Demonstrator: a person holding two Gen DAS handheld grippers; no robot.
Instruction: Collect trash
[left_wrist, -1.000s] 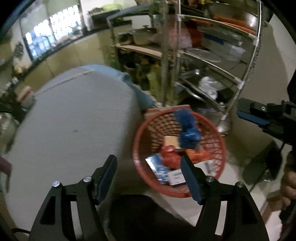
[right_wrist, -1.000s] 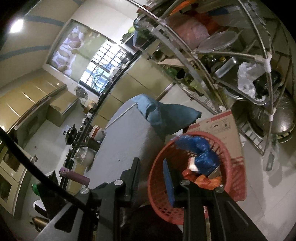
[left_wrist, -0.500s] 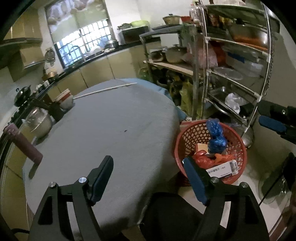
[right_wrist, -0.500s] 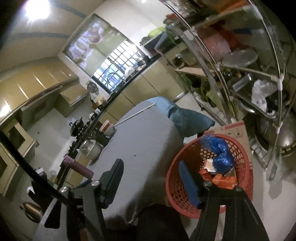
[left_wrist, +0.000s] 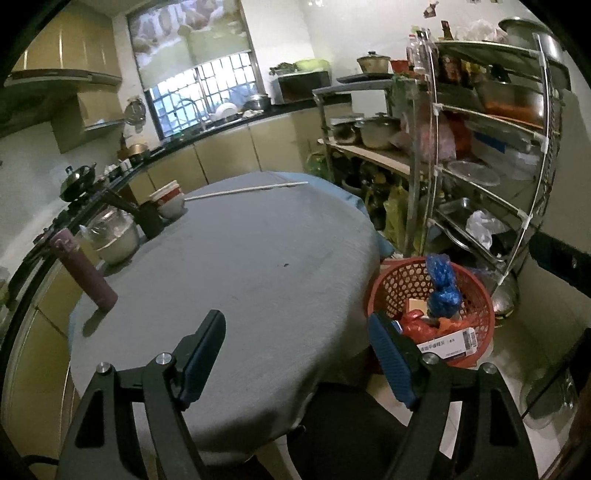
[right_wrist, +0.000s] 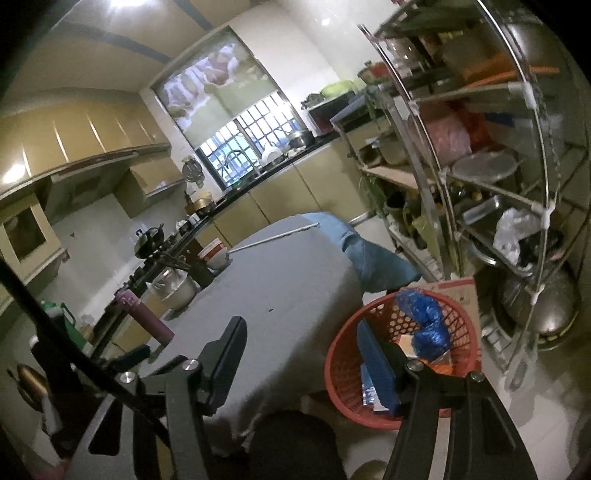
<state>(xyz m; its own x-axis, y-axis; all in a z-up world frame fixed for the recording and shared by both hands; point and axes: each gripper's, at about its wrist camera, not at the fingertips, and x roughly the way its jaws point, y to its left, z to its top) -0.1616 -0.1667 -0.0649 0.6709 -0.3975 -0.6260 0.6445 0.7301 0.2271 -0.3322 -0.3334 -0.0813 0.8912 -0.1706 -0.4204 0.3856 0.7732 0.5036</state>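
The round red plastic mesh basket (left_wrist: 476, 295) stands on the floor just beside the right edge of the grey-clothed round surface (left_wrist: 240, 266), in front of a chrome wire rack (left_wrist: 480, 184). It holds the gathered trash: a crumpled blue plastic bag (left_wrist: 441, 284) standing tall at the middle, red and orange wrappers (left_wrist: 421, 325) under it, and a white printed carton (left_wrist: 448, 345) lying at the near rim. The left claw (left_wrist: 297, 363) is spread wide and empty over the surface's near edge; its jaws widened a moment ago and have now steadied. The right claw (right_wrist: 301, 363) is also parted with nothing between its pads, its opening too just made, and its right finger hangs over the basket's near side. The cloth looks bare of litter; only a purple cylindrical flask (left_wrist: 86, 273), a lidded glass bowl (left_wrist: 112, 236) and stacked bowls (left_wrist: 168, 199) line the far left edge, and those look like keepers. The step in hand seems to be a last sweep for leftovers: pan both cameras slowly along the edges, keep the claws apart and high enough not to drag the cloth, and leave the crockery alone.
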